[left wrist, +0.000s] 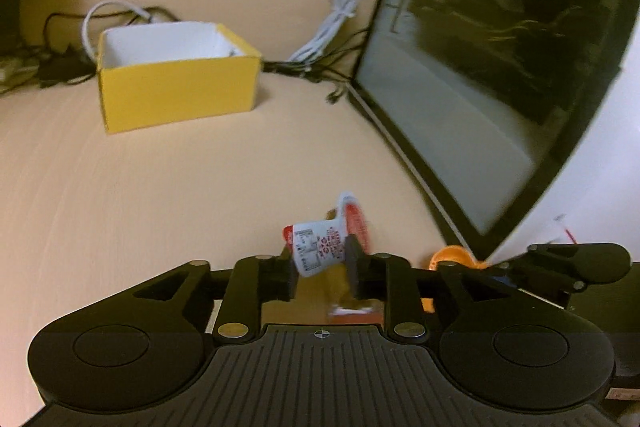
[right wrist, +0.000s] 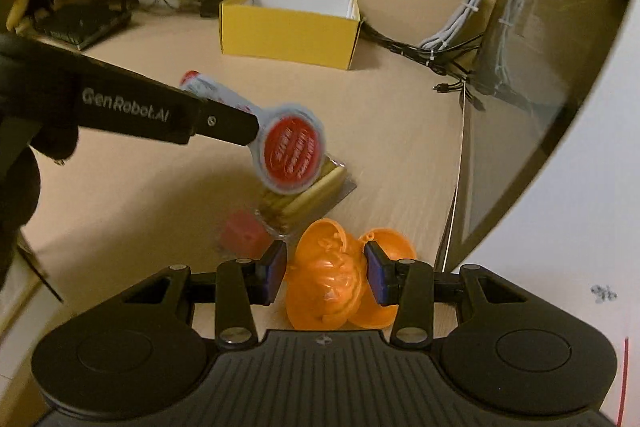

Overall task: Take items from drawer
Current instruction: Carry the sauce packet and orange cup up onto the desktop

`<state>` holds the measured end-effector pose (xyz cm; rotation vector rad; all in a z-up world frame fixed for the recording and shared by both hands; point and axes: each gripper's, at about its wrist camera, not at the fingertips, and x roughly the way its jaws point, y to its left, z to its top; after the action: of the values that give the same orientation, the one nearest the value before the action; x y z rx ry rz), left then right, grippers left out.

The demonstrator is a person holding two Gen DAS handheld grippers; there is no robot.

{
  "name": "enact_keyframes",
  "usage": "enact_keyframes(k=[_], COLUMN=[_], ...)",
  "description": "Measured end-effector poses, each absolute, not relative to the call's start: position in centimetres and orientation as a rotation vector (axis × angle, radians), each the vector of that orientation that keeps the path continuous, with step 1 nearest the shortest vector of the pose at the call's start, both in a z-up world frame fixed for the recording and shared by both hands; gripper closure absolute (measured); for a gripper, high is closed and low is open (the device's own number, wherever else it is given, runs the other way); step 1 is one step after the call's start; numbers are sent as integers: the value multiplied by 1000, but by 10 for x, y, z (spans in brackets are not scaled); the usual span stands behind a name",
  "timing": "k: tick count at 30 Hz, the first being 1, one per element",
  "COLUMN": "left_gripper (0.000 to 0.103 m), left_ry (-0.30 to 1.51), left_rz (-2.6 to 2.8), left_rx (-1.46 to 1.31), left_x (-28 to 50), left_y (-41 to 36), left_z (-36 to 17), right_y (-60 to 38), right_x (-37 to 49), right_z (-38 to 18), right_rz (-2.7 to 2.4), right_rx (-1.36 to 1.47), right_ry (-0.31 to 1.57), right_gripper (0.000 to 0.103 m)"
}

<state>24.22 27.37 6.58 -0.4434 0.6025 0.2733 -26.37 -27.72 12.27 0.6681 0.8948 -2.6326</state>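
Pinching a small red-lidded cup (left wrist: 325, 247) crosswise, lid to the right, the left hand-held gripper (left wrist: 320, 269) hung above the bench (left wrist: 160, 195). Between the right hand-held gripper (right wrist: 326, 275)'s spread pads sat an orange toy (right wrist: 332, 279), directly ahead.

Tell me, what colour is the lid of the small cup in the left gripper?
Red with white print, on a white cup; the right wrist view shows it best.
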Motion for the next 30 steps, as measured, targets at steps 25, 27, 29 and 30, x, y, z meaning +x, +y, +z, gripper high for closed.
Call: enact_keyframes(k=[25, 27, 29, 30], left_gripper=[68, 68, 68, 68], left_ry=[524, 546, 561, 569], left_rz=[374, 361, 330, 308], left_rx=[-434, -379, -340, -329], left_x=[209, 202, 195, 191], left_y=[285, 270, 254, 247], left_z=[92, 97, 102, 104], right_y=[-184, -174, -165, -161], right_x=[-179, -178, -181, -180], right_z=[103, 100, 96, 95], right_rz=[-2859, -2858, -2852, -2856], right_rx=[602, 684, 785, 809], right_ry=[654, 619, 603, 591], right_gripper=[16, 16, 16, 16])
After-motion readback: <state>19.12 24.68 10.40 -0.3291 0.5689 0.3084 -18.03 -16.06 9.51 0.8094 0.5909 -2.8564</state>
